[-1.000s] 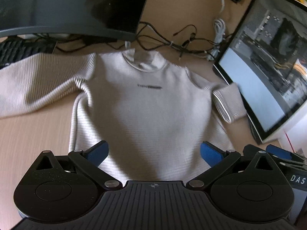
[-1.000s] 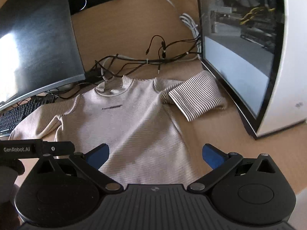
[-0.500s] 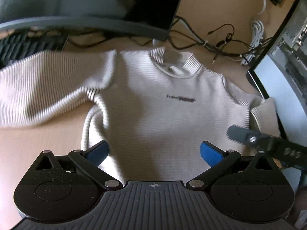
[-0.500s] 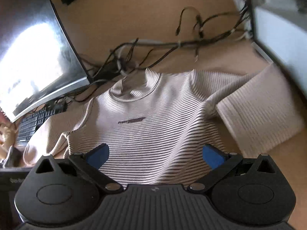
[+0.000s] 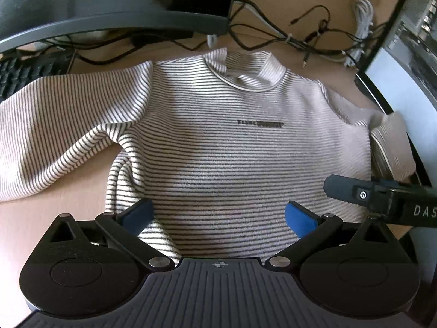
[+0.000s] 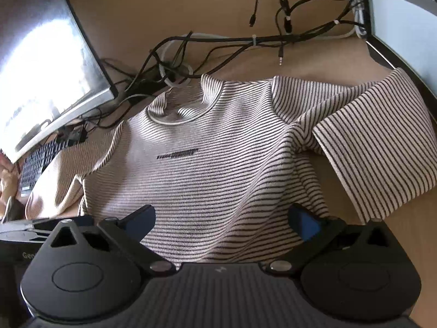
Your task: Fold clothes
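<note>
Item: striped top [image 5: 232,142], flat on desk [image 5: 54,218], face up, unfolded. My left gripper [image 5: 218,214] and right gripper [image 6: 222,218]: both wide open, empty, now lowered close over the hem. Reading: hem grasp imminent; first fold not begun.

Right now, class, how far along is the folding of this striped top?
Done: the striped top lies face up on the desk, one sleeve already doubled back. In hand: nothing; the left gripper and right gripper hover open above its hem. Left: the other sleeve and the body.
</note>
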Available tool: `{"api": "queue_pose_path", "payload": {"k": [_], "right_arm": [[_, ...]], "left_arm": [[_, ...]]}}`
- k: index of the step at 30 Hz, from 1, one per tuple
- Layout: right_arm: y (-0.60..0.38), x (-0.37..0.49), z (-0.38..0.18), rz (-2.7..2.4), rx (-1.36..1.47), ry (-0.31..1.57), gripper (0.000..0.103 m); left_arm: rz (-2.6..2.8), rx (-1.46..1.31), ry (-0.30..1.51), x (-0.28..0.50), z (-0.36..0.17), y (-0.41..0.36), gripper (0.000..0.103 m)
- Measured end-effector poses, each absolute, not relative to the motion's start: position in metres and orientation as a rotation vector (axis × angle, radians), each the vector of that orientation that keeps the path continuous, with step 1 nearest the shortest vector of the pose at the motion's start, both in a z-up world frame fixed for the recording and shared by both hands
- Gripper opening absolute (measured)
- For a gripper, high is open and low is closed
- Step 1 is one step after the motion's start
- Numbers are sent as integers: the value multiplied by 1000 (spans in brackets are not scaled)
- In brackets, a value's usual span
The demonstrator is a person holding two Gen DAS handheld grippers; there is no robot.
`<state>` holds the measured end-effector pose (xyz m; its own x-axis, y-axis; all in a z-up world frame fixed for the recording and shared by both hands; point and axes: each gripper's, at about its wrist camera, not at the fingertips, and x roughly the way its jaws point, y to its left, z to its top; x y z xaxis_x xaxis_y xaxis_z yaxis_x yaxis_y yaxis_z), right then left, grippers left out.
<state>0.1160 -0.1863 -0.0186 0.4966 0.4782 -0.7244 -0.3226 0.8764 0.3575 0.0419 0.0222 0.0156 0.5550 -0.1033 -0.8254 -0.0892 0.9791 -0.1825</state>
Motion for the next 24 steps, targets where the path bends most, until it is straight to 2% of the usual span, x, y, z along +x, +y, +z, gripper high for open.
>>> {"api": "queue_pose_path", "payload": {"k": [10,21,24], "right_arm": [[-191,124,-28,492,122,959,103],[-177,67,-13,515,52,985,103],[-186,69,-7,463,44,987,103]], "left_arm": [[-28,-222,965,9,22,40,103],[-24,-232,987,-3,41,44,103],[-84,-278,928,0,58,42,103]]}}
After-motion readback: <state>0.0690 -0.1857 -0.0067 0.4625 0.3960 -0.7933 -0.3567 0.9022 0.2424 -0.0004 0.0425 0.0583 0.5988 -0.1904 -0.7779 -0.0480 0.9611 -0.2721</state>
